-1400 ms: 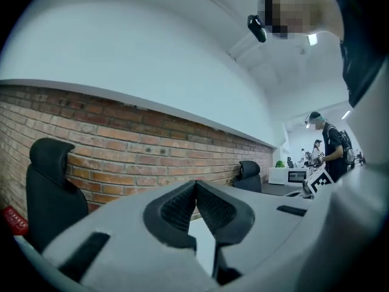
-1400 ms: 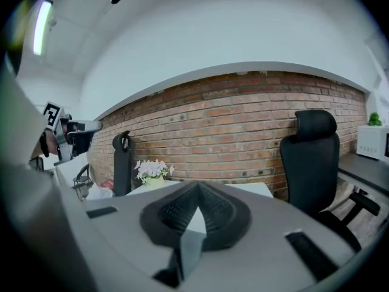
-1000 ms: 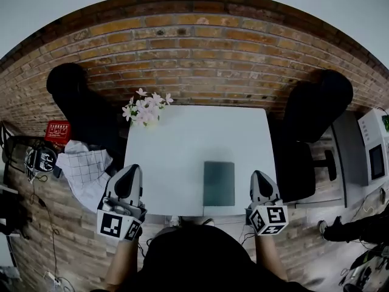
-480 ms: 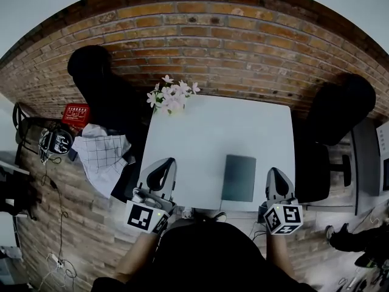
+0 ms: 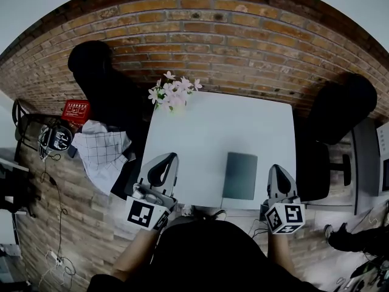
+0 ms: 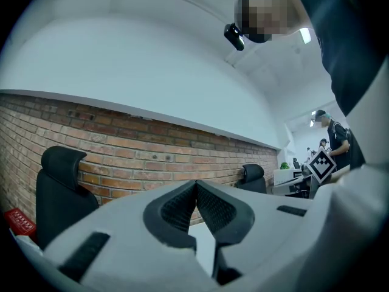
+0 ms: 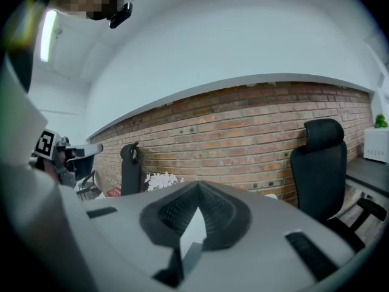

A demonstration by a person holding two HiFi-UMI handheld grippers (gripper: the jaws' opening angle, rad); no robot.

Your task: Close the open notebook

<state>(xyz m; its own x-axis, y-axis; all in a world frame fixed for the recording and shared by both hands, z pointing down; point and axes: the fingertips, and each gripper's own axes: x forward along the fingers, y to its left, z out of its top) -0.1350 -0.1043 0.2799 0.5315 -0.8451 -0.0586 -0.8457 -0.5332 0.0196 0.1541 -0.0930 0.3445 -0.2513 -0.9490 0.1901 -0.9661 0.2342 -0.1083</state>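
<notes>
A dark green notebook (image 5: 239, 175) lies closed and flat on the white table (image 5: 206, 132), near its front edge and right of the middle. My left gripper (image 5: 165, 158) hovers over the table's near left corner, shut with nothing in it; in the left gripper view its ribbed pads (image 6: 182, 205) meet at the tip. My right gripper (image 5: 276, 169) sits just right of the notebook at the near right corner, apart from it. Its jaws (image 7: 198, 186) are also shut and hold nothing. Neither gripper view shows the notebook.
A bunch of pale pink flowers (image 5: 174, 93) stands at the table's far left corner. Black office chairs (image 5: 100, 78) (image 5: 337, 108) flank the table. A checked cloth (image 5: 103, 151) and a red box (image 5: 76, 110) lie left of it. A brick wall (image 7: 255, 132) is behind.
The head view has swung, so the table now sits further right in the picture. The right gripper has shifted slightly. Both grippers stay shut and the notebook lies as before.
</notes>
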